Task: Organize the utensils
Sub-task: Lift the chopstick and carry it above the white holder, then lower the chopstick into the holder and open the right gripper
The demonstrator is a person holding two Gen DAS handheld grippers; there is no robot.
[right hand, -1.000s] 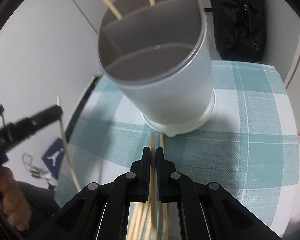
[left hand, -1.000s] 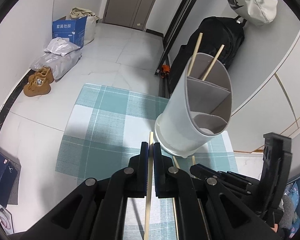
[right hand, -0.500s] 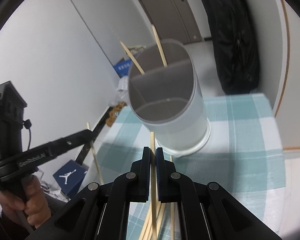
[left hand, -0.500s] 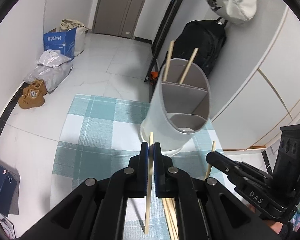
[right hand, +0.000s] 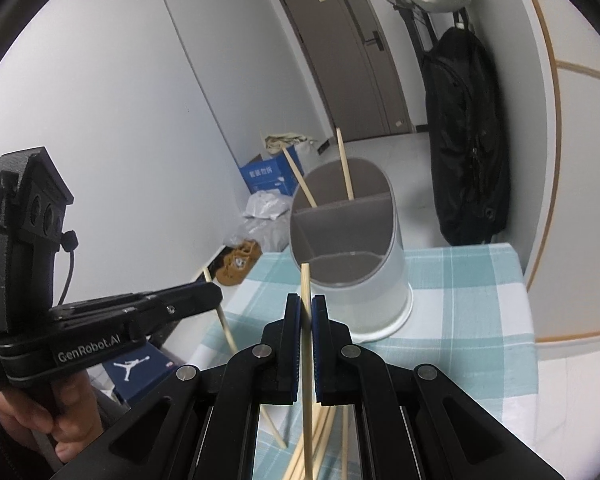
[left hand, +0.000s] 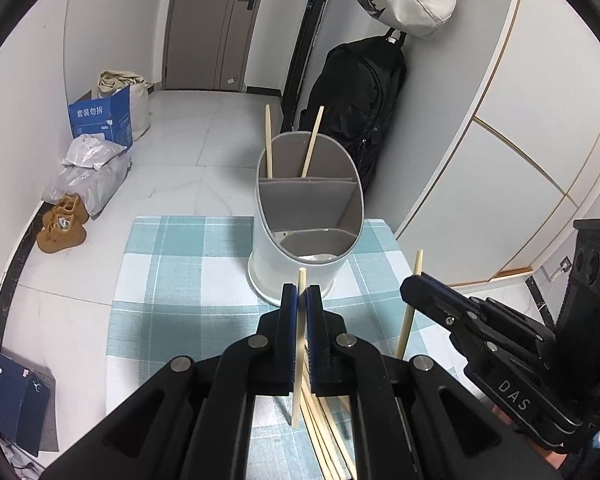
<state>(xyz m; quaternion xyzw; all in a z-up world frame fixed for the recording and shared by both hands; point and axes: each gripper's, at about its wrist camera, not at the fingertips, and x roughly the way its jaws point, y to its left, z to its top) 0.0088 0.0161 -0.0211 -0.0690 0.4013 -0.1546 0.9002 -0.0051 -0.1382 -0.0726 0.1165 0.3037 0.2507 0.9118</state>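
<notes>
Two chopsticks [left hand: 269,140] already stood in the holder's [left hand: 306,216] far compartment. Each gripper, left [left hand: 300,292] and right [right hand: 307,300], was clamped on one chopstick near the holder; more lay loose [left hand: 324,432] on the cloth [left hand: 180,280].

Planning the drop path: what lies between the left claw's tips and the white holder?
In the left wrist view, only bare checked cloth separates the left claw, shut on a chopstick, from the white holder; the loose chopsticks lie nearer the camera.
</notes>
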